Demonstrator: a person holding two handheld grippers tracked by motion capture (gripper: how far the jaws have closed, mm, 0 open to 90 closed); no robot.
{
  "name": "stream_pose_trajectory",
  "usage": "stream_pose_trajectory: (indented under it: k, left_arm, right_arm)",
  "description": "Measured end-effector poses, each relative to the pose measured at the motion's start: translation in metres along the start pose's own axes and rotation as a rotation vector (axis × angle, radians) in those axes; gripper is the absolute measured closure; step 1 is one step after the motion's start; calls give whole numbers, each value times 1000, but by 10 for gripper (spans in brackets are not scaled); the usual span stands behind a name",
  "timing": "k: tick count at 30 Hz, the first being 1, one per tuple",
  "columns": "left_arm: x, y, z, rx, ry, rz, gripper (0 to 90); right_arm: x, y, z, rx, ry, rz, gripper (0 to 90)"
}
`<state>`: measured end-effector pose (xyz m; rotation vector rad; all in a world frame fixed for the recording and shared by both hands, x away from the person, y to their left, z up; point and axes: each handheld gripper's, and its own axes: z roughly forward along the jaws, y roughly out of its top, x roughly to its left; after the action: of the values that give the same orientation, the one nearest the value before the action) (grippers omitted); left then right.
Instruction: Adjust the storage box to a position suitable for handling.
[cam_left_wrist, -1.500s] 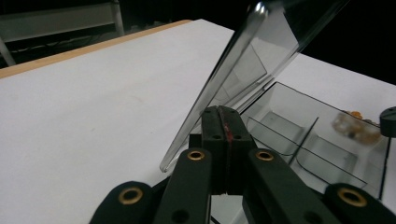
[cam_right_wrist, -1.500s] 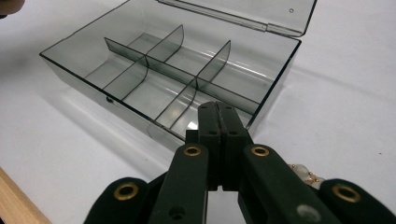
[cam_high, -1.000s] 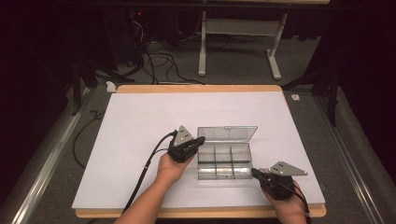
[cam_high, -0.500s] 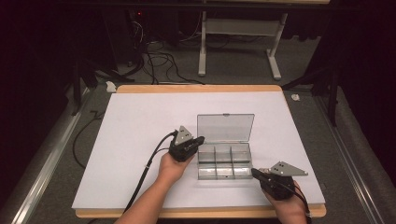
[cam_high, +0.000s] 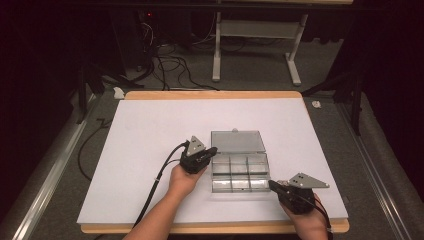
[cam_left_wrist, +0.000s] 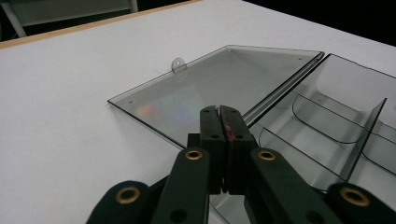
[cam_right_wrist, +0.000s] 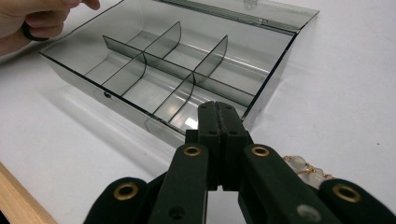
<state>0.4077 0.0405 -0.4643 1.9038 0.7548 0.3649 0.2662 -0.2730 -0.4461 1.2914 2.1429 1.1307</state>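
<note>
One white table (cam_high: 150, 150) with a wooden edge carries everything, and on it, toward the person's side, sits a clear smoky plastic box (cam_high: 240, 172) divided into small compartments. Its lid (cam_high: 237, 141) is swung fully open and lies flat on the table behind the box, joined along the hinge; the left gripper view shows the lid (cam_left_wrist: 219, 88) with a small hanging tab (cam_left_wrist: 178, 63) at its far edge. The left gripper (cam_high: 212, 151) is held just at the box's left rear corner, near the hinge, its jaws pressed together with nothing between them, as the left gripper view shows (cam_left_wrist: 220, 108). The right gripper (cam_high: 272, 184) rests at the box's front right corner, likewise clenched on nothing, its tips (cam_right_wrist: 218, 105) just at the box wall. Beside the right gripper, on the table, lies a short string of pale beads (cam_right_wrist: 306, 169) on a gold-coloured chain, partly hidden behind the jaws. In the right gripper view the person's other hand (cam_right_wrist: 32, 18) shows at the box's far corner.
</note>
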Motion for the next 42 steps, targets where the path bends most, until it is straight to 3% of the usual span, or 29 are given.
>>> stream_pose_trajectory:
  k: [3, 8, 18, 24, 29, 33, 37, 38, 39, 40, 42]
  left_arm:
    - [0, 3, -5, -8, -4, -10, 828]
    - [0, 5, -21, -9, 5, 9, 749]
    - [7, -8, -56, 32, 56, 43, 579]
    - [18, -29, -86, 53, 53, 19, 551]
    - [28, -46, -109, 75, 55, 23, 532]
    - [37, -62, -128, 107, 82, 50, 509]
    - [43, -81, -135, 126, 113, 51, 473]
    - [45, -83, -135, 130, 115, 31, 456]
    - [44, -83, -136, 105, 107, 37, 408]
    - [44, -84, -137, 95, 101, 46, 415]
    - [43, -84, -137, 105, 101, 49, 396]
  right_arm:
    - [0, 0, 0, 0, 1, -1, 900]
    - [0, 0, 1, 1, 3, 2, 900]
    - [2, 1, 1, 4, -7, -16, 889]
    - [2, 1, 1, 2, -10, -15, 878]
    - [2, 1, -1, 0, -11, -12, 876]
    - [2, 1, -1, -2, -13, -14, 873]
    - [2, 1, 0, -1, -13, -16, 871]
    - [2, 1, 0, -1, -14, -16, 870]
    - [2, 1, 0, 1, -13, -16, 869]
    - [2, 1, -1, -4, -15, -18, 868]
    - [2, 1, -1, -3, -18, -11, 867]
